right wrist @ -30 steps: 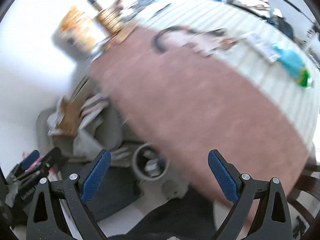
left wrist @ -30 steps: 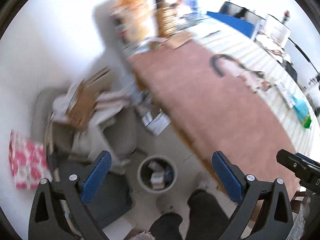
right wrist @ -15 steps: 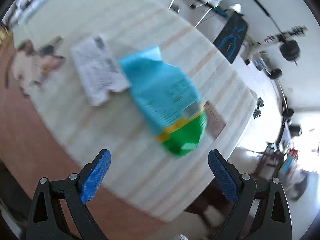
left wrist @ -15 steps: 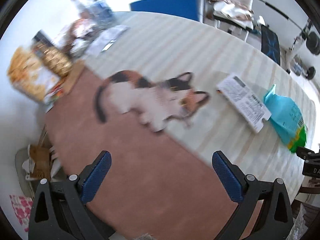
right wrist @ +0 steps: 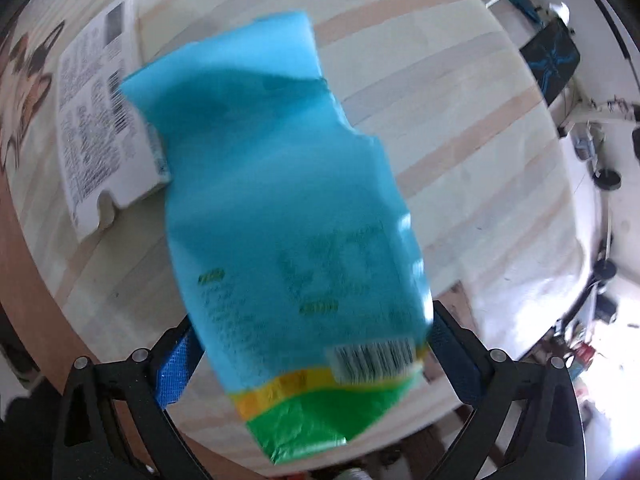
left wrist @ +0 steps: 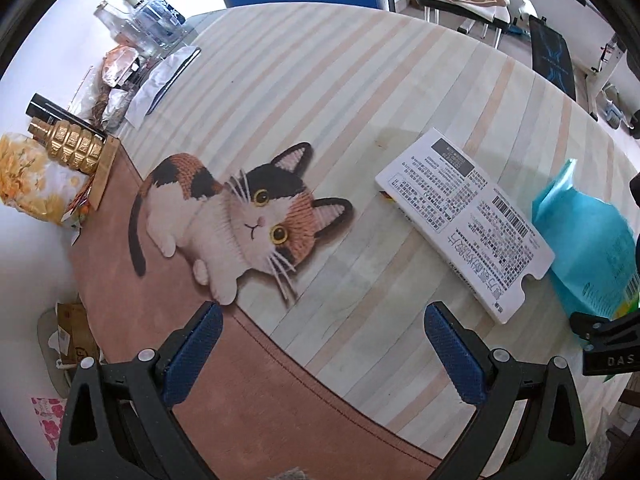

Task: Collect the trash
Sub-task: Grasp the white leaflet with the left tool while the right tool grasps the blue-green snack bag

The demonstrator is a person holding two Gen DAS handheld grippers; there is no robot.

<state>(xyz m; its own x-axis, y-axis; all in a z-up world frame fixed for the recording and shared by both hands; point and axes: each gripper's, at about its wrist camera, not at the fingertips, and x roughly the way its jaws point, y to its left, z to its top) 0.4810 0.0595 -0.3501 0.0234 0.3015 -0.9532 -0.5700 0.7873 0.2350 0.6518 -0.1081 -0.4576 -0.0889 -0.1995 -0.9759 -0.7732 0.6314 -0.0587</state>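
A blue and green snack bag [right wrist: 296,220] lies on the striped tablecloth; it also shows at the right edge of the left wrist view [left wrist: 588,248]. My right gripper [right wrist: 310,356] is open, its jaws on either side of the bag's green end. A flat white printed box [left wrist: 464,220] lies left of the bag and shows in the right wrist view [right wrist: 96,120]. My left gripper [left wrist: 320,352] is open and empty above the near table edge, in front of the printed cat [left wrist: 240,216].
Bottles [left wrist: 152,20], a gold bottle [left wrist: 68,144], a yellow snack pack [left wrist: 32,184] and wrappers [left wrist: 120,68] crowd the table's far left. A brown band [left wrist: 280,392] borders the cloth. Chairs and gym gear [left wrist: 548,52] stand beyond the table.
Both grippers swung up from the floor bin and clutter to the tabletop. The right gripper then moved in over the blue bag, which now fills its view.
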